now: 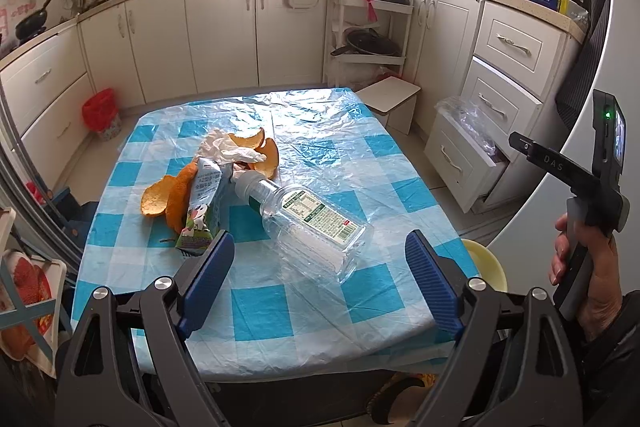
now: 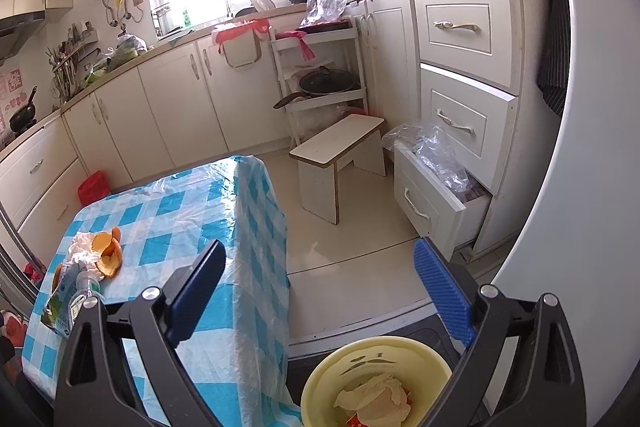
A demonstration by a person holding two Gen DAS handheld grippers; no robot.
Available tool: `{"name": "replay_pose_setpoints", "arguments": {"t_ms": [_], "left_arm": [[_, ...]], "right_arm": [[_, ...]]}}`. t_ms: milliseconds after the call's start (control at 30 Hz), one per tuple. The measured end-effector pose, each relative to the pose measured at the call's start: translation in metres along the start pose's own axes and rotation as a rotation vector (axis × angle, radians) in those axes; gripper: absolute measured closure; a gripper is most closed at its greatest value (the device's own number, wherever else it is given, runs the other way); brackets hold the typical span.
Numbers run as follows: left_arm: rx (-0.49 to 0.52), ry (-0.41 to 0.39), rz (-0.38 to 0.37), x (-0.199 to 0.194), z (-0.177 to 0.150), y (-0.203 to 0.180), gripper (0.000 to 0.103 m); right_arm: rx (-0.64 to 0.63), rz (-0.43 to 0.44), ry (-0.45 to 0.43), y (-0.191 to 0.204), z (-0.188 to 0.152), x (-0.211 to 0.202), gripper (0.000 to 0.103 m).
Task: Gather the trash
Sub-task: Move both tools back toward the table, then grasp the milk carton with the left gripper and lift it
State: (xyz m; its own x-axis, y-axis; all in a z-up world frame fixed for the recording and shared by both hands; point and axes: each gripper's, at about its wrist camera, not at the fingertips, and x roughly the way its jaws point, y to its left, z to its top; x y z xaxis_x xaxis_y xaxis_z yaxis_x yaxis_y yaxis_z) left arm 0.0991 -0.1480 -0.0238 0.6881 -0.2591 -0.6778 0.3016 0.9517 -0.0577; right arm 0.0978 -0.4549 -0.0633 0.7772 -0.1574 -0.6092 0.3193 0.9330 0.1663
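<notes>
On the checked table [image 1: 304, 307] a clear bottle [image 1: 312, 223] lay on its side just ahead of the left claw [image 1: 320, 283], its cap pointing away and leftward. That claw gaped wide, holding nothing. The right claw [image 2: 320, 291], also open and empty, hung above the yellow bin [image 2: 320, 379].

Table [image 1: 280, 299] near edge was bare, open approach from the front. Bottle [image 1: 308, 223] lay on its side mid-table, cap touching the carton [image 1: 202, 211]; peels [image 1: 168, 199] and tissue [image 1: 230, 149] crowded just behind, no gap between them. Far and right parts of the cloth were free. Floor right of the table was open up to the stool [image 2: 336, 159] and the pulled-out drawer [image 2: 436, 199]. Bin [image 2: 376, 379] sat low beside the table corner, mouth unobstructed.
</notes>
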Motion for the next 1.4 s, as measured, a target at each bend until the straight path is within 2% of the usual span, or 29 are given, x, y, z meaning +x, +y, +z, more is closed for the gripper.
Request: {"name": "replay_pose_setpoints", "arguments": {"t_ms": [767, 900, 1133, 1400], "left_arm": [[-0.008, 0.002, 0.015, 0.002, -0.001, 0.008, 0.019], [-0.04, -0.009, 0.033, 0.008, 0.001, 0.031, 0.019], [-0.184, 0.009, 0.045, 0.031, 0.002, 0.099, 0.019], [-0.194, 0.05, 0.024, 0.07, 0.007, 0.12, 0.019]], "right_arm": [[-0.01, 0.012, 0.007, 0.006, -0.003, 0.0, 0.012], [-0.008, 0.021, 0.007, 0.006, -0.002, -0.001, 0.012], [-0.029, 0.064, -0.001, 0.015, -0.001, -0.003, 0.012], [-0.06, 0.095, 0.015, 0.03, -0.001, 0.005, 0.012]]}}
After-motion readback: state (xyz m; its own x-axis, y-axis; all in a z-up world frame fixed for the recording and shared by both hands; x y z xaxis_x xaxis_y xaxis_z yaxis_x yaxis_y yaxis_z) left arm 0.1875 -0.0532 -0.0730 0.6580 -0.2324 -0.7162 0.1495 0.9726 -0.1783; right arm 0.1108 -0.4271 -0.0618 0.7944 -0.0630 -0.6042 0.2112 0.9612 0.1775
